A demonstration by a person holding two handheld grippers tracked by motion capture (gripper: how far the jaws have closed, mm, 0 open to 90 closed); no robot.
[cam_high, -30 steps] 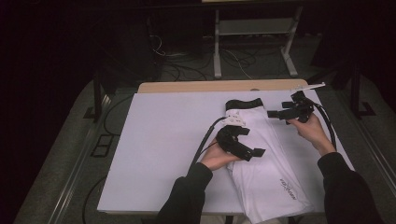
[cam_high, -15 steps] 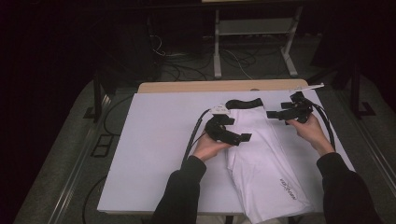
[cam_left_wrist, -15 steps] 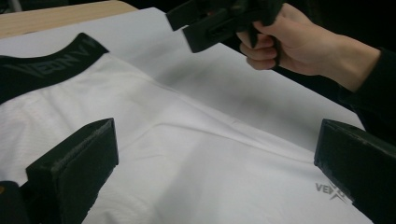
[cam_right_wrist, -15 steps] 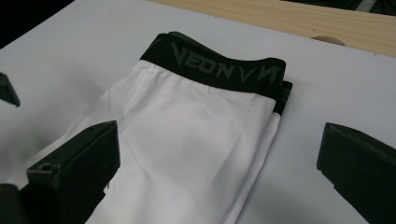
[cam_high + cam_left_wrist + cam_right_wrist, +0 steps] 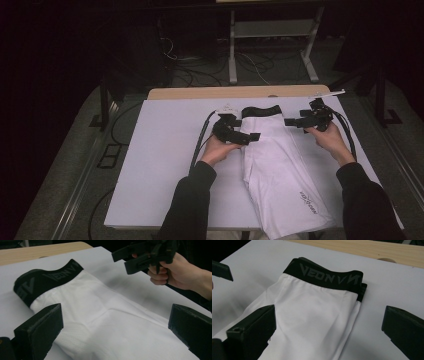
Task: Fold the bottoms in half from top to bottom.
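"VEON" lettering on black waistband (image 5: pixel 324 276) of white garment (image 5: pixel 312 320)

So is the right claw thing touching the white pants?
Apart. The high view shows the right gripper held off the right edge of the white pants, with bare table under it. Its fingers stand wide open, holding nothing.

1. I see my left gripper (image 5: pixel 117 327) with its two black jaws wide apart.
2. White shorts (image 5: pixel 105 322) lie flat between them on the white table (image 5: pixel 120 270).
3. Their black waistband (image 5: pixel 42 280) points to the table's far edge.
4. My right gripper (image 5: pixel 130 258) hovers above the table, holding nothing.
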